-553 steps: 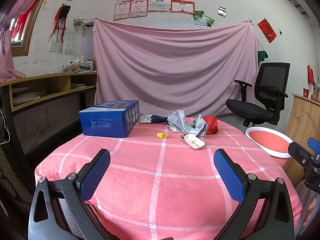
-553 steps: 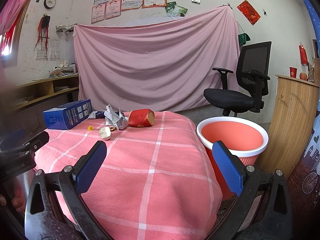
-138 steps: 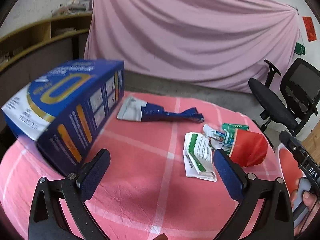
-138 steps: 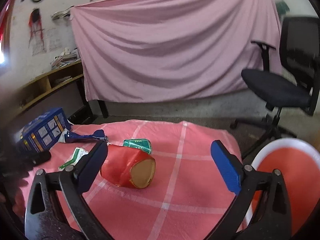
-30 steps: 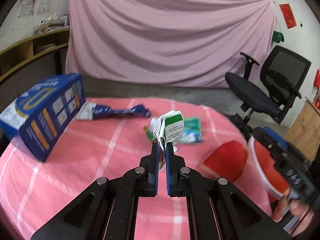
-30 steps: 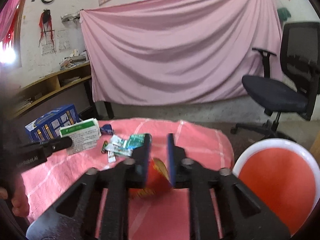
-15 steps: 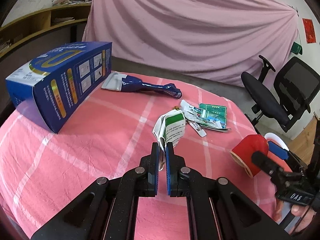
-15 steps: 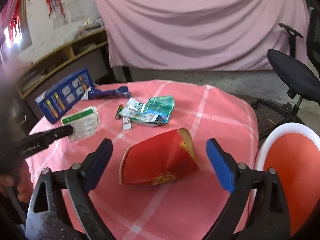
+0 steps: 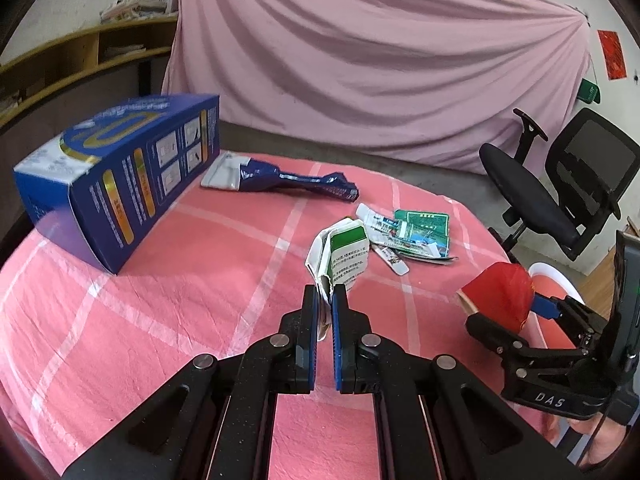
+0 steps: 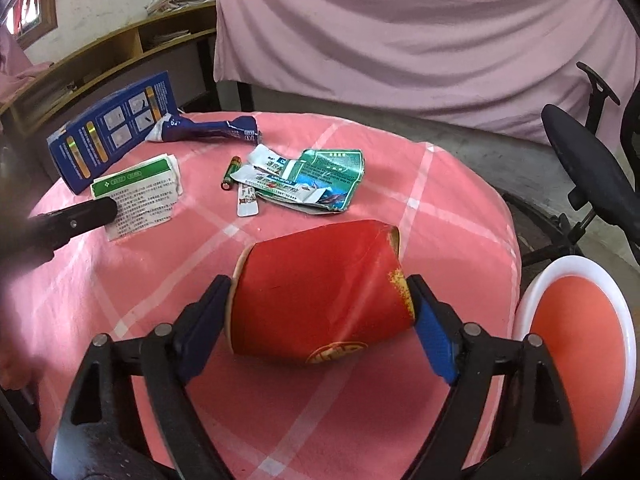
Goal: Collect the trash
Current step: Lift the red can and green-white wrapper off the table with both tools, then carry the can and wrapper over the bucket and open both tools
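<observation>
A flattened green-and-white carton (image 9: 348,256) sticks up from my left gripper (image 9: 325,296), which is shut on its lower edge above the pink checked tablecloth (image 9: 180,320). The right wrist view shows the same carton (image 10: 136,196) at the left. A crushed red paper cup (image 10: 320,292) lies on its side near the table's right edge. My right gripper (image 10: 320,284) straddles it, one pad at each end, its wide jaws closing without a visible squeeze. In the left wrist view the cup (image 9: 500,292) hides part of that gripper (image 9: 510,314). An orange bin with a white rim (image 10: 576,340) stands below, right of the table.
A blue box (image 9: 120,184) lies at the table's left. A twisted blue wrapper (image 9: 288,180), torn green wrappers (image 9: 416,232) and a small battery (image 10: 231,172) lie mid-table. A black office chair (image 9: 560,192) stands at the right, a pink curtain behind, wooden shelves at the left.
My right gripper's jaws went from nearly shut to wide and sank around the red cup. My left gripper stayed shut on the carton, dipped toward the table, then held still.
</observation>
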The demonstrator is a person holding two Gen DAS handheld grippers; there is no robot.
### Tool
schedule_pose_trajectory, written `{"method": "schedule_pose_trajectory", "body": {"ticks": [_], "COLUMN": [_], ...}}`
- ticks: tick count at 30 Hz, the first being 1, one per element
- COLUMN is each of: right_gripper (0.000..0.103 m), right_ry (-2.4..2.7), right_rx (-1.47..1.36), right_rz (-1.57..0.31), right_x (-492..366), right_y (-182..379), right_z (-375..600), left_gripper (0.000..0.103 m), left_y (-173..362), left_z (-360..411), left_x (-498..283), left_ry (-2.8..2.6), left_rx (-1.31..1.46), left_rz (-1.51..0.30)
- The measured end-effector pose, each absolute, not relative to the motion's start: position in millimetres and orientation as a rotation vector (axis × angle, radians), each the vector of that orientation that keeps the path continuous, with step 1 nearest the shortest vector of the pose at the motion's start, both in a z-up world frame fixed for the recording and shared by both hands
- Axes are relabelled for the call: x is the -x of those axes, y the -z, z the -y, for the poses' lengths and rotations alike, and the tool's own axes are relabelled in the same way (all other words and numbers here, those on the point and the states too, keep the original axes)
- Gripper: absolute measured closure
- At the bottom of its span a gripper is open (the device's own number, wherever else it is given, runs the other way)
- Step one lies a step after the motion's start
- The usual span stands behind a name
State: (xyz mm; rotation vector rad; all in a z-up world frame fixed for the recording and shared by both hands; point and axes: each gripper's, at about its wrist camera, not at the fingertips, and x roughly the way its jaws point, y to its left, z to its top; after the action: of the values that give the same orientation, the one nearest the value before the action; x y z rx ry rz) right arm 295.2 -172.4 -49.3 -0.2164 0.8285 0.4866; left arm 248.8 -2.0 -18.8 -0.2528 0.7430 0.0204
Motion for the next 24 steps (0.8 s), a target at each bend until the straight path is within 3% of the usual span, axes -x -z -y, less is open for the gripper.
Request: {"method": "schedule_pose_trajectory", "body": {"ticks": [6,17,24], "right_gripper": [0.002,0.002,0.002], "right_ry": [-0.482,-0.283,-0.14], "right_rx": [0.103,-0.107,-0.148], "right_rz": [-0.671,-0.108,0.062], "right_x": [-279.3,-209.8,-182.9], "right_y": [25.7,-42.7,-60.1], "right_z": [194.0,281.6,324.4], "left_gripper": [0.099,0.099,0.099], "left_y": [0.7,-69.3,-83.8], "left_z": [19.0,93.3,153.7], "left_x": [-238.0,-209.4,-199.2], "left_ry": [0.015,0.13,0.243], "left_rx": [0.228,0.102,-0.01], "left_rz": [-0.639,-0.244,-0.106]}}
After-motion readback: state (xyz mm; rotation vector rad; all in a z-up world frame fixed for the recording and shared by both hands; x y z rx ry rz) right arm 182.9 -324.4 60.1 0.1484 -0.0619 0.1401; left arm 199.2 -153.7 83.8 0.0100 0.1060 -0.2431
